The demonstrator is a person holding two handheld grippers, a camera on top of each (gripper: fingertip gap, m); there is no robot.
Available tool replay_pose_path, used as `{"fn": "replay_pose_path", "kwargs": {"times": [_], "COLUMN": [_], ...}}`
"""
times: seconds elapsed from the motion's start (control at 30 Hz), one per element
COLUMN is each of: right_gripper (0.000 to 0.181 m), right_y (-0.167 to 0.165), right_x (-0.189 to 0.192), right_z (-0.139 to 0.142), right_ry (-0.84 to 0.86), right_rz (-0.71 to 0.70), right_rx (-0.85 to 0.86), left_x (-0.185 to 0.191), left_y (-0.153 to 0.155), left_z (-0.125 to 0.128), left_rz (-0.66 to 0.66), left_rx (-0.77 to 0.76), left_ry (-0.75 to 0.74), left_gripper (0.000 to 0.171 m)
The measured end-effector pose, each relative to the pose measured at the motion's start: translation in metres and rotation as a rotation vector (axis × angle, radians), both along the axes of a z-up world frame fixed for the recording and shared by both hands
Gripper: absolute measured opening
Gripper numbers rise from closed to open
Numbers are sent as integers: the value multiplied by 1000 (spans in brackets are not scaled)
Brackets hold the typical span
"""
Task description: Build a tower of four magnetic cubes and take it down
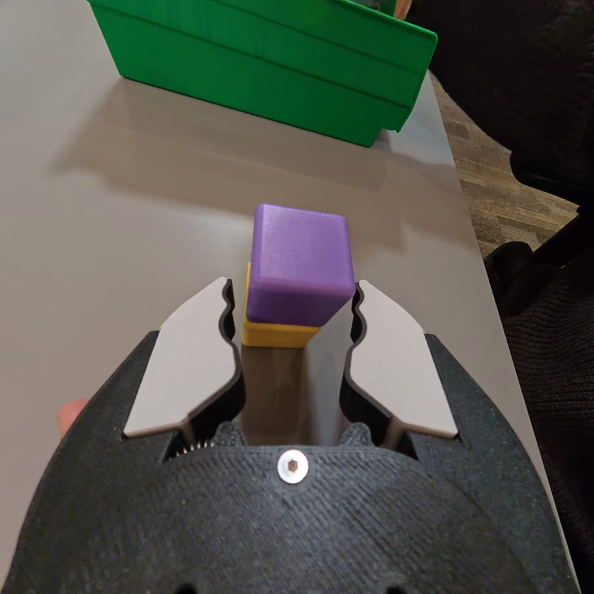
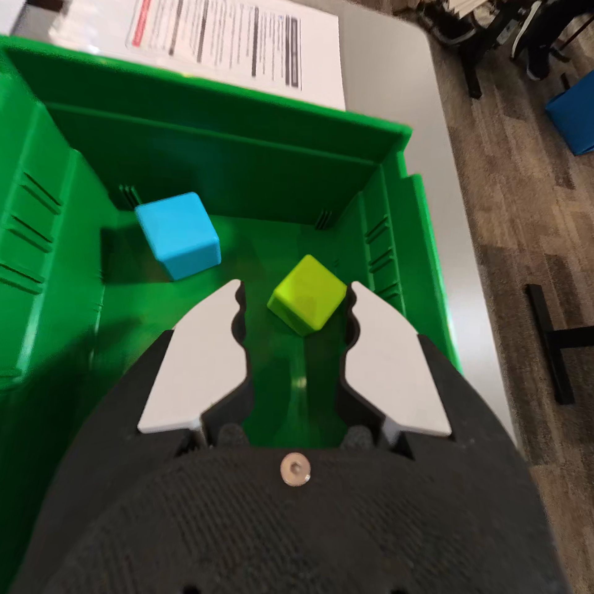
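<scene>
In the left wrist view a purple cube sits on a yellow cube on the grey table. My left gripper is open around this stack, its fingertips beside the purple cube with small gaps. In the right wrist view my right gripper is open inside a green bin, above the bin floor. A lime-green cube lies between its fingertips, close to the right one. A light blue cube lies farther in, to the left.
The green bin's outer wall stands beyond the stack in the left wrist view. The table edge runs along the right, with floor beyond. A printed sheet lies behind the bin. A blue box stands on the floor. The left gripper's tips are roughly 35 centimetres from the right gripper's.
</scene>
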State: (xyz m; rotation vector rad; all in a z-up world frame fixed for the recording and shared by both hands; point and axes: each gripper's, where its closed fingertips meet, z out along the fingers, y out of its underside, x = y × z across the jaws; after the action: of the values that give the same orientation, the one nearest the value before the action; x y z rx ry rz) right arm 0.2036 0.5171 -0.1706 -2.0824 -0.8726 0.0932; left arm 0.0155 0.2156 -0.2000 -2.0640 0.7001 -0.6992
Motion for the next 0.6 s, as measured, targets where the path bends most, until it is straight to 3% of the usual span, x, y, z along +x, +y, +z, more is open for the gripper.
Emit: {"fn": "replay_pose_path", "kwargs": {"times": [0.13, 0.2, 0.33, 0.4, 0.5, 0.6], "right_gripper": [60, 59, 63, 59, 50, 52], "right_y": [-13, -32, -131, -184, -243, -270], "right_x": [-20, -46, -121, -144, -170, -189], "right_z": [38, 64, 124, 142, 136, 108], "right_ry": [66, 158, 429, 532, 595, 542], "right_rz": [68, 178, 692, 879, 1073, 1131], "right_rx": [80, 120, 209, 220, 98, -10], "left_x": [0, 0, 1, -2, -7, -9], "left_y": [0, 0, 0, 2, 5, 4], "left_z": [0, 0, 2, 5, 6, 4], "left_rz": [2, 3, -5, 13, 42, 50], "left_rx": [-2, -3, 26, 76, 93, 86], "left_ry": [0, 0, 8, 45, 111, 135], "left_gripper": [71, 72, 74, 81, 86, 88]}}
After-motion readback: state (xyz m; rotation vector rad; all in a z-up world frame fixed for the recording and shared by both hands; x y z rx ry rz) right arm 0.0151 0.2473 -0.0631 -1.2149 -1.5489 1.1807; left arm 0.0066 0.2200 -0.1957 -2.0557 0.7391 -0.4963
